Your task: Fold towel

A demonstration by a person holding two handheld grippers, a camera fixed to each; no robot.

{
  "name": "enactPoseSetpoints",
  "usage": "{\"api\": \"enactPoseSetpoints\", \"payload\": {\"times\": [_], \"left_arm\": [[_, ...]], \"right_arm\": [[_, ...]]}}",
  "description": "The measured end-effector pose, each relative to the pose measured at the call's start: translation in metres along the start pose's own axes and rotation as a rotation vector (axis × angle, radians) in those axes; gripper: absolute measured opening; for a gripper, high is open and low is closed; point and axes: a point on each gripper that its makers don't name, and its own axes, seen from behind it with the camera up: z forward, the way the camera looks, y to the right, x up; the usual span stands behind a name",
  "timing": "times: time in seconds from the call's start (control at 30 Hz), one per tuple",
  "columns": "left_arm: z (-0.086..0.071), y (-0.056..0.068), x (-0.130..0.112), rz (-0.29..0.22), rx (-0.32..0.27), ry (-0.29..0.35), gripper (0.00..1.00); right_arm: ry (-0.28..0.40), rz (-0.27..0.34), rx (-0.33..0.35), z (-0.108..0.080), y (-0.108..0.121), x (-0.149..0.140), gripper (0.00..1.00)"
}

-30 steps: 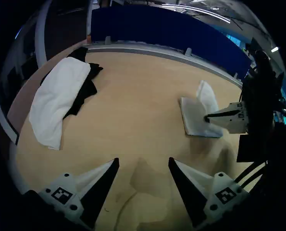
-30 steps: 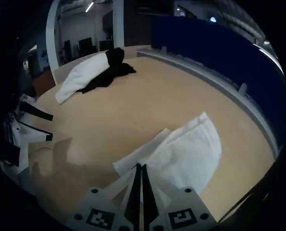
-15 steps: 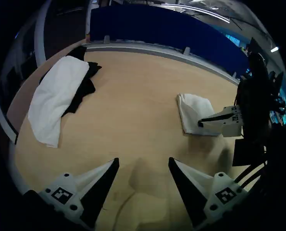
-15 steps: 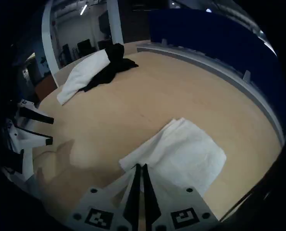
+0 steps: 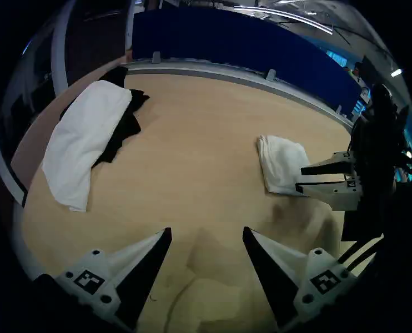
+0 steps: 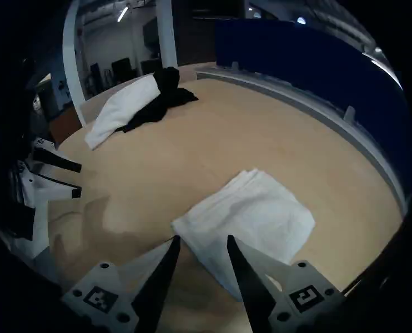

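Fingers (image 6: 161, 266): right gripper (image 6: 202, 238) gaped empty at the near corner of the towel (image 6: 245, 213); left gripper (image 5: 206, 229) gaped empty, well apart.
Towel: lay folded on counter (image 6: 217, 127); looked soft, light, limp.
Hold: pinch stacked edge layers together.

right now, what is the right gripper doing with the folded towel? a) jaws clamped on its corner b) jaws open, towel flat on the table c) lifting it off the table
b: the right gripper has its jaws apart, and the folded towel lies flat on the table, unpinched.
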Motion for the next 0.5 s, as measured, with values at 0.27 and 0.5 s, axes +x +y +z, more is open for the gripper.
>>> {"api": "enactPoseSetpoints", "payload": {"times": [0.27, 0.5], "left_arm": [[-0.001, -0.001, -0.005, 0.004, 0.002, -0.008, 0.95], [0.001, 0.0, -0.006, 0.01, -0.001, -0.011, 0.95]], "right_arm": [[-0.014, 0.04, -0.057, -0.014, 0.022, -0.021, 0.67], [-0.031, 0.086, -0.102, -0.025, 0.044, -0.04, 0.68]]}}
